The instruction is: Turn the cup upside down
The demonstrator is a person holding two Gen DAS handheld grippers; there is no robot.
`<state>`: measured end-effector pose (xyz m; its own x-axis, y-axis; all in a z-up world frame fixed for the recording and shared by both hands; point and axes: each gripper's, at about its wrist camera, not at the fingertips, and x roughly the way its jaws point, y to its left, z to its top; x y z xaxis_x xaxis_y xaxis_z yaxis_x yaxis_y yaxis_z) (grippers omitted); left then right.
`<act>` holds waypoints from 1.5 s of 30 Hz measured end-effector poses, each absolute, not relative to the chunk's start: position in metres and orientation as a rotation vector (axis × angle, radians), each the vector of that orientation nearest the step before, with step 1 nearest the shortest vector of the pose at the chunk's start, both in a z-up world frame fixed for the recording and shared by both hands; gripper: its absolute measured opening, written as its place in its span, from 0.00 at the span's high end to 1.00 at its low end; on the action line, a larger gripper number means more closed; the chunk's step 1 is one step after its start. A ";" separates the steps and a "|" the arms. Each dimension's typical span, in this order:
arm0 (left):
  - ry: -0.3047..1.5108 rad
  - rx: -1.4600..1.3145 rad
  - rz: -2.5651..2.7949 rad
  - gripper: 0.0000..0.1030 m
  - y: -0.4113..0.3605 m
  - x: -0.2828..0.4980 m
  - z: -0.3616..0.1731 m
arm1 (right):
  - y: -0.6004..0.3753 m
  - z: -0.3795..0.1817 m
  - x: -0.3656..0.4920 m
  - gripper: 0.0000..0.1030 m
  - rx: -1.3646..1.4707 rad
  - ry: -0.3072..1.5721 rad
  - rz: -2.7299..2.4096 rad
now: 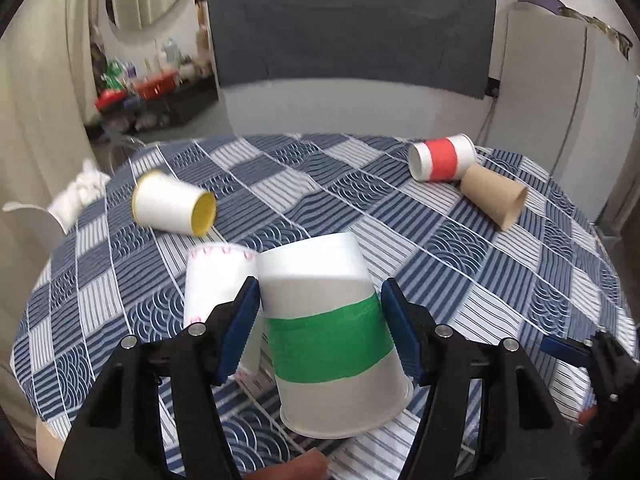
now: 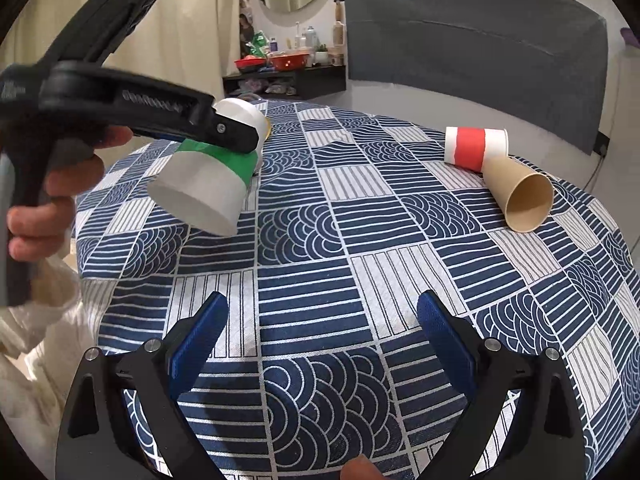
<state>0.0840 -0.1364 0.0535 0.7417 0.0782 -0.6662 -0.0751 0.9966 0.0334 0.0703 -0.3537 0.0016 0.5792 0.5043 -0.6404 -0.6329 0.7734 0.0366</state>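
Left hand-held gripper (image 1: 320, 320) clamped on green-banded cup (image 1: 336, 340), held off the surface (image 2: 360, 240), mouth tilted down; right hand-held gripper (image 2: 320, 344) apart, empty; risks: thin wall crushing, slipping, clipping pink-dotted cup (image 1: 216, 280) beside it.

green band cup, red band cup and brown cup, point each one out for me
green band cup (image 1: 328, 344): left wrist view, on the green band, between the jaws.
red band cup (image 2: 472, 149): right wrist view, on the red band, cup lying on its side.
brown cup (image 2: 500, 178): right wrist view, on its outer wall.
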 end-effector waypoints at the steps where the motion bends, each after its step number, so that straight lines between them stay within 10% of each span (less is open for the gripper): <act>1: 0.715 0.013 0.094 0.39 -0.137 0.087 0.051 | -0.354 0.002 0.070 0.11 -0.197 0.676 0.667; 27: 0.639 0.197 0.256 0.37 -0.163 0.089 0.022 | -0.359 -0.005 0.068 0.11 -0.186 0.695 0.685; 34: 0.628 0.177 0.207 0.11 -0.157 0.067 0.025 | -0.361 -0.006 0.063 0.11 -0.189 0.690 0.672; 45: 0.663 0.101 0.070 0.06 -0.130 0.042 0.024 | -0.350 -0.002 0.054 0.09 -0.194 0.667 0.638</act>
<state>0.0420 -0.1297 0.0240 0.7861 0.0971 -0.6104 -0.0328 0.9927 0.1157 0.0540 -0.3501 -0.0018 0.6042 0.4876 -0.6302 -0.6080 0.7934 0.0309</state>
